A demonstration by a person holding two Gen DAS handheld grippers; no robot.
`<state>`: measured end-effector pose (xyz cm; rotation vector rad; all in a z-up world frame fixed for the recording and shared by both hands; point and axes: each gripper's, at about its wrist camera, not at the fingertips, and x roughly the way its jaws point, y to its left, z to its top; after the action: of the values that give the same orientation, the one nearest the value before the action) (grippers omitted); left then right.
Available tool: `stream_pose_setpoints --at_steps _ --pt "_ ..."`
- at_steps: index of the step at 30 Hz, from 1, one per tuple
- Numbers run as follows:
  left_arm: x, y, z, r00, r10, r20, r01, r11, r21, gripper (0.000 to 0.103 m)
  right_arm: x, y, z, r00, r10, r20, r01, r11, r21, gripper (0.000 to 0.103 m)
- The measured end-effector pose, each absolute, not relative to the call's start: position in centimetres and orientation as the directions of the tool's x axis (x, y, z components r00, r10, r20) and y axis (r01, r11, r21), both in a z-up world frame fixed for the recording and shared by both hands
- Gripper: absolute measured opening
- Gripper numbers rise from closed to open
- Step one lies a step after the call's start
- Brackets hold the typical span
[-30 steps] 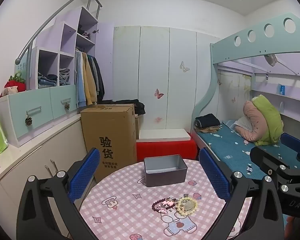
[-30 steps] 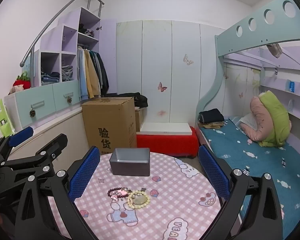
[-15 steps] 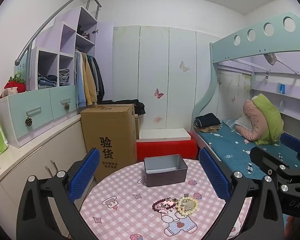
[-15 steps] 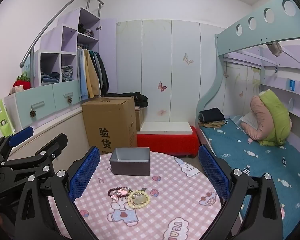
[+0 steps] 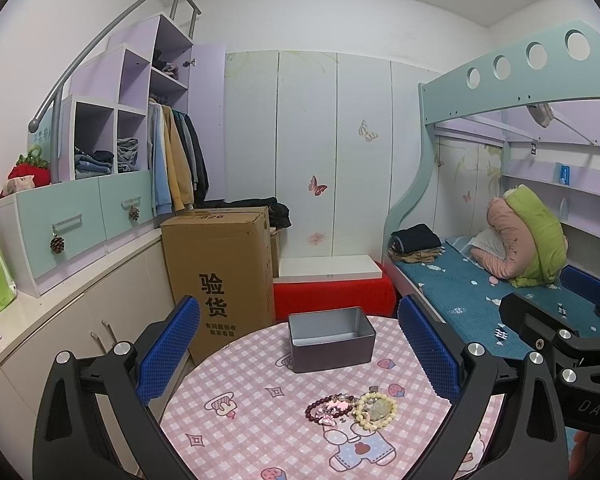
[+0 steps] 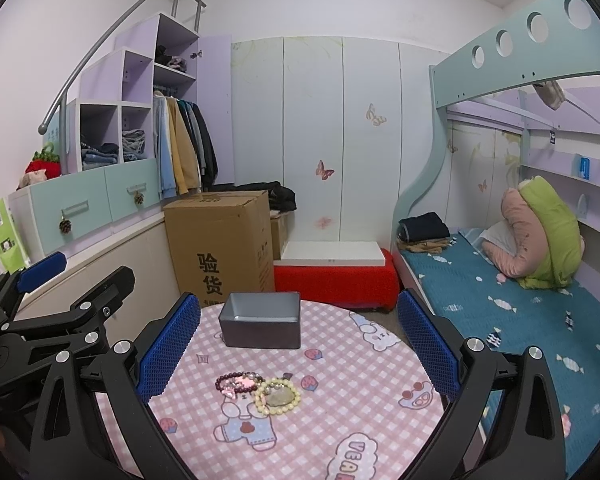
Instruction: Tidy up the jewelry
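A dark red bead bracelet (image 5: 329,407) and a pale yellow bead bracelet (image 5: 376,410) lie side by side on the round table with a pink checked cloth (image 5: 260,412). Behind them stands an open, empty grey metal box (image 5: 331,338). My left gripper (image 5: 300,354) is open and empty, held above the table short of the jewelry. My right gripper (image 6: 298,350) is open and empty too. In the right wrist view the red bracelet (image 6: 236,382), yellow bracelet (image 6: 278,395) and box (image 6: 261,319) lie ahead, and the left gripper (image 6: 40,300) shows at the left.
A tall cardboard box (image 5: 220,272) stands behind the table on the left. A red bench with a white top (image 5: 332,280) is at the back, a bunk bed (image 5: 500,280) on the right, and cabinets and drawers (image 5: 72,220) on the left.
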<state>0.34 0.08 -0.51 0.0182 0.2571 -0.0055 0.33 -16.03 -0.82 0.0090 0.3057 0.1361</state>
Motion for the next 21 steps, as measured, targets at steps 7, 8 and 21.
stream_pose_setpoints --at_steps 7,8,21 --pt "0.44 0.19 -0.52 0.967 -0.002 -0.256 0.007 1.0 0.019 0.096 0.41 -16.08 -0.74 0.944 0.136 -0.302 -0.133 0.991 0.031 0.096" --pt "0.45 0.2 -0.54 0.967 -0.003 -0.255 0.008 1.0 0.019 0.096 0.42 -16.08 -0.7 0.944 0.136 -0.301 -0.133 0.991 0.03 0.096" --pt "0.39 0.08 -1.04 0.966 -0.002 -0.258 0.008 1.0 0.023 0.096 0.57 -16.29 -0.95 0.943 0.137 -0.305 -0.132 0.991 0.034 0.096"
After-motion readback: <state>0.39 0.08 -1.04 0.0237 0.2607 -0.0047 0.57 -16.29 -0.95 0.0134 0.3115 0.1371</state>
